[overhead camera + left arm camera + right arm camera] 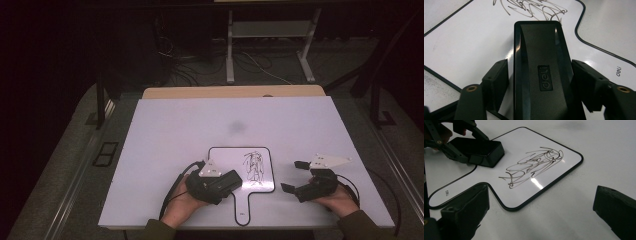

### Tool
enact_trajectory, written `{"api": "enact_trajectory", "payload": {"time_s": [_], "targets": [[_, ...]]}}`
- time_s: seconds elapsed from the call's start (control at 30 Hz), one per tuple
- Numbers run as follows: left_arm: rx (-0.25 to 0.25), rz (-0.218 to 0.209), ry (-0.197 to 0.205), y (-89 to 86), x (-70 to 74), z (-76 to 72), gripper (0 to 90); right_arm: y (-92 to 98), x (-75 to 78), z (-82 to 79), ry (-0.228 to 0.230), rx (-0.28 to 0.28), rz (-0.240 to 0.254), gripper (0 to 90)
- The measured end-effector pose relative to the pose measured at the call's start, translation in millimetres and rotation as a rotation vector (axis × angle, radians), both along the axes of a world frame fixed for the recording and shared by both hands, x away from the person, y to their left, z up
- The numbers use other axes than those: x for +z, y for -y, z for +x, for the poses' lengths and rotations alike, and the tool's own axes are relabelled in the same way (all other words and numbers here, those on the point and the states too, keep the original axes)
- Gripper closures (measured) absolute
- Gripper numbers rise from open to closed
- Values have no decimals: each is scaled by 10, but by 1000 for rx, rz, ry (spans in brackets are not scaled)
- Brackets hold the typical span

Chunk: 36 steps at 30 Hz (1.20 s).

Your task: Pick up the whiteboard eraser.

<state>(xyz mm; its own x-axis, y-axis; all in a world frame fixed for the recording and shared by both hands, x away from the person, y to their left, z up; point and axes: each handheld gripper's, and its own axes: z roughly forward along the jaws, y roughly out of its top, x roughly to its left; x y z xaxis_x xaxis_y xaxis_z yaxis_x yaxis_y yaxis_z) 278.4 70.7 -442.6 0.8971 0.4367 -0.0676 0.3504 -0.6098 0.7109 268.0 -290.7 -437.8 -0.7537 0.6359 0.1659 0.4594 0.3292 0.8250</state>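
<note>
- Caught between the jaws of the left gripper (537,62): a black eraser (541,75), lying flat on the small whiteboard (564,157), nose toward the scribble (534,165) just ahead of the jaw tips.
- Not yet clamped, judging by the left gripper view. One pad against the eraser's side, the other a thin sliver off it. Pushing forward in this state could leave the eraser sliding or twisting out between the jaws rather than wiping.
- Closing unevenly from here could nudge the eraser sideways toward the touching pad and cock it onto one edge, leaving streaks instead of a clean pass.
- Held low on the sides, so pressing down hard might drag the jaw tips themselves across the board.
- Right gripper (542,192) released, jaws spread wide, with bare table (599,150) between them and the board's near edge just ahead of one jaw — touching nothing.
- With nothing pinning the board, a firm wipe may well skate it across the smooth table — away from the left jaws, toward the right ones.
- Steadying it late with the right jaws risks smearing the ink or bumping the eraser.
</note>
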Motion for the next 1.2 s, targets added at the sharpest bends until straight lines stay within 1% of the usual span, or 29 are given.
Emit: {"api": "enact_trajectory", "payload": {"time_s": [0.1,0.13,0.2,0.67,0.93,0.97,1.0,1.07,1.13,1.2], "targets": [[-6,1,-5,4,-3,1,341,0,0,1,0,0,0,0],[-12,8,-6,5,-2,3,348,1,0,1,0,0,0,0],[-9,3,-11,11,-7,-1,363,2,1,0,-1,-1,0,0],[-4,11,-24,2,2,8,385,2,1,1,-2,-2,2,0],[4,24,-11,19,5,-11,390,4,2,9,-3,-5,7,0],[6,28,-10,22,7,-16,390,4,3,9,-4,-6,7,0],[-4,42,-3,22,15,-14,391,4,2,12,-4,-6,9,0],[1,43,0,36,17,-21,392,4,1,16,-5,-6,11,0],[-8,57,5,37,25,-20,393,3,-1,21,-6,-6,13,0],[0,49,2,41,23,-25,394,3,-1,26,-9,-6,14,0]]}}
